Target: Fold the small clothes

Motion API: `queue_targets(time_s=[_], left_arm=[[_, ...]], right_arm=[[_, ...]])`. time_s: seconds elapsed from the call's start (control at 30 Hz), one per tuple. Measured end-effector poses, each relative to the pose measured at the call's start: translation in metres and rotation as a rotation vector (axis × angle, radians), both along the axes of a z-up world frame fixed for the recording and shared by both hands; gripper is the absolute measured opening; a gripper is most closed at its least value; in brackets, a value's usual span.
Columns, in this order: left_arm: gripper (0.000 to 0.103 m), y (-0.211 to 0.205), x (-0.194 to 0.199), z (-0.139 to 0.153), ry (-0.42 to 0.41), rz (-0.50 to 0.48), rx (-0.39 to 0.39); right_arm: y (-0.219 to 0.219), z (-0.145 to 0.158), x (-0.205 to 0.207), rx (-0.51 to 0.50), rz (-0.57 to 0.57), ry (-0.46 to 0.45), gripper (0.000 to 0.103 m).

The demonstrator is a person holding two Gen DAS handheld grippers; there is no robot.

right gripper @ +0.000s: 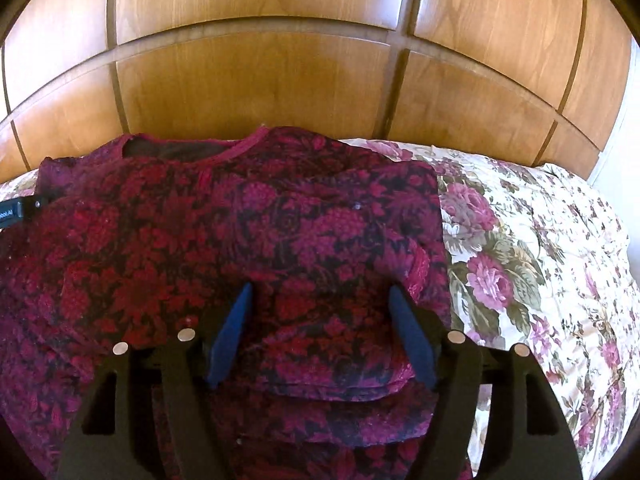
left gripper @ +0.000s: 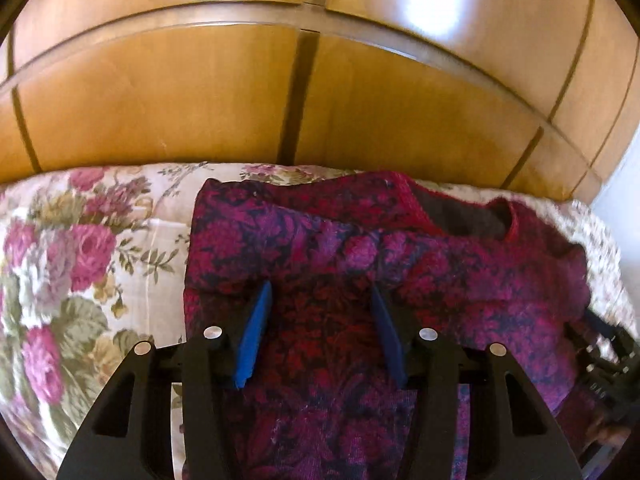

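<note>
A magenta and red floral knit top (left gripper: 360, 264) lies on the bed, its neckline (left gripper: 472, 216) toward the wooden wall and its sleeves folded inward. My left gripper (left gripper: 322, 292) is open just above the top's left half, blue fingers (left gripper: 256, 328) apart and empty. In the right wrist view the same top (right gripper: 200, 240) fills the left and middle, with a folded sleeve (right gripper: 332, 216) across it. My right gripper (right gripper: 320, 292) is open over the top's right part, holding nothing. The other gripper's black body (left gripper: 604, 356) shows at the right edge of the left wrist view.
A cream bedspread with pink roses (left gripper: 80, 264) covers the bed; it also shows in the right wrist view (right gripper: 520, 260). Wooden panelled wardrobe doors (right gripper: 260, 80) rise directly behind the bed. A pale wall strip (left gripper: 620, 184) lies at the far right.
</note>
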State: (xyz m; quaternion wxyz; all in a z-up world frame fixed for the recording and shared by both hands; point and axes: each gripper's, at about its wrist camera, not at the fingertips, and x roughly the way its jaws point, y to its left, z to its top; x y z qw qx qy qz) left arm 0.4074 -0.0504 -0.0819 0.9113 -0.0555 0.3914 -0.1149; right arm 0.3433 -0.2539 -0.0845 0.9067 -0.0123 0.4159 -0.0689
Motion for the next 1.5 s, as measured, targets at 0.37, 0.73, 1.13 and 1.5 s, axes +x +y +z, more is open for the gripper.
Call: queue_targets(time_s=[0.37, 0.73, 1.13, 1.5], left_arm=[[0.049, -0.001, -0.085, 0.047, -0.129, 0.105, 0.124], [0.063, 0.024, -0.179, 0.072, -0.223, 0.109, 0.144], [0.063, 0.037, -0.239, 0.052, -0.182, 0.100, 0.130], [0.063, 0.038, -0.270, 0.023, -0.116, 0.083, 0.133]], right_arm=[[-0.031, -0.012, 0.007, 0.135, -0.089, 0.024, 0.100], [-0.009, 0.016, -0.021, 0.012, -0.106, -0.003, 0.101], [-0.008, 0.019, -0.085, -0.016, -0.056, 0.085, 0.101], [-0.033, 0.001, -0.141, 0.080, -0.039, 0.185, 0.101]])
